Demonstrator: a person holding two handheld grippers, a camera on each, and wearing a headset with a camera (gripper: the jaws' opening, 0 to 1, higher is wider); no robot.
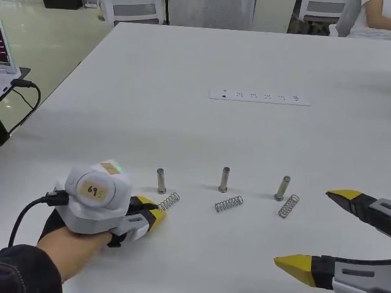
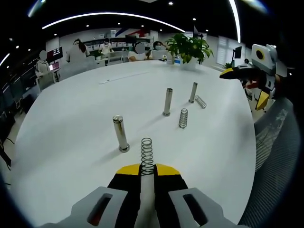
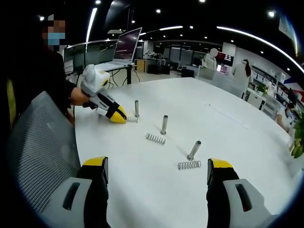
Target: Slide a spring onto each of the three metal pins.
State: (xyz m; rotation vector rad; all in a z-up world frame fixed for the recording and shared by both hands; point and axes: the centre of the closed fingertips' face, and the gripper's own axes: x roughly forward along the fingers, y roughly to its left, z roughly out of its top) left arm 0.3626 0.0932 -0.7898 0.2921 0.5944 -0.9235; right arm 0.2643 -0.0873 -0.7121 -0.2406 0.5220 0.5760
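Three upright metal pins stand in a row on the white table: left pin [image 1: 161,180], middle pin [image 1: 224,179], right pin [image 1: 282,188]. A spring lies just in front of each: left spring [image 1: 169,201], middle spring [image 1: 229,204], right spring [image 1: 288,206]. My left gripper [image 1: 153,215] sits low on the table, shut on the near end of the left spring [image 2: 147,153], beside the left pin [image 2: 120,133]. My right gripper [image 3: 157,166] hangs wide open at the near right, holding nothing, short of the right pin [image 3: 194,149] and right spring [image 3: 189,165].
A white power strip [image 1: 259,96] lies farther back on the table [image 1: 183,73]. A laptop and a black cable [image 1: 27,91] sit on a stand at the left. A grey mesh chair back [image 3: 38,156] is close behind the right gripper.
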